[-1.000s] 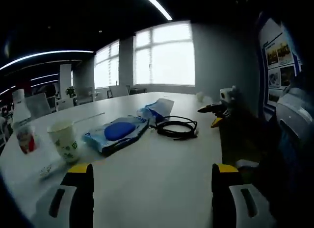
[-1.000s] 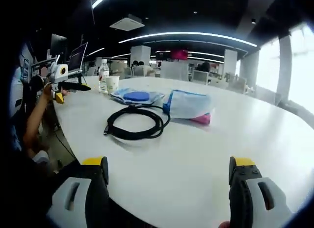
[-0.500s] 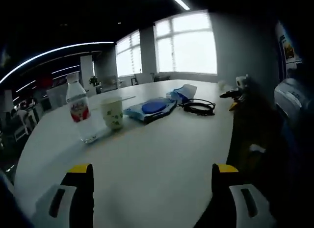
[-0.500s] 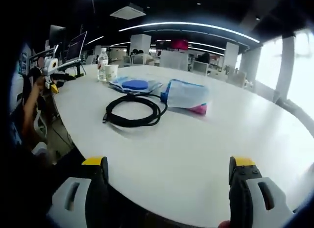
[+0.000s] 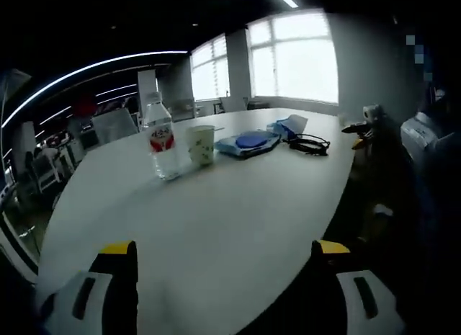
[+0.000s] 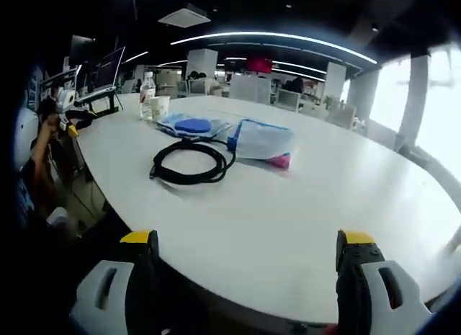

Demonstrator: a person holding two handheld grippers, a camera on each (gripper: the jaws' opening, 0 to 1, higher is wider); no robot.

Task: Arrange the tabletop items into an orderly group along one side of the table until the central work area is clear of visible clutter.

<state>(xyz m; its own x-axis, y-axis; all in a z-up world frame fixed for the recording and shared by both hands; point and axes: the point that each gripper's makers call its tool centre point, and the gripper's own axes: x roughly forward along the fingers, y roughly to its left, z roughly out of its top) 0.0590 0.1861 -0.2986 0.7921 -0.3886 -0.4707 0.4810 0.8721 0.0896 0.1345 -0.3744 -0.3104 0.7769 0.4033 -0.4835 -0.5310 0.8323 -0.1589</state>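
Both grippers gape empty over the smooth white table (image 6: 346, 198), its coiled black cable (image 6: 189, 162) glossy.

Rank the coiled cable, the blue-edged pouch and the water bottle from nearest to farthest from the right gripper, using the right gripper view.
1. Coiled black cable, centre-left, nearest.
2. Blue-edged pouch, just beyond, to the cable's right.
3. Water bottle, far left end of the table.

Items lined up across a white table (image 6: 346, 205)
A coiled black cable (image 6: 187, 164) lies beside a blue pouch (image 6: 261, 142); bottle (image 6: 147, 96) and cup (image 6: 160, 107) stand beyond
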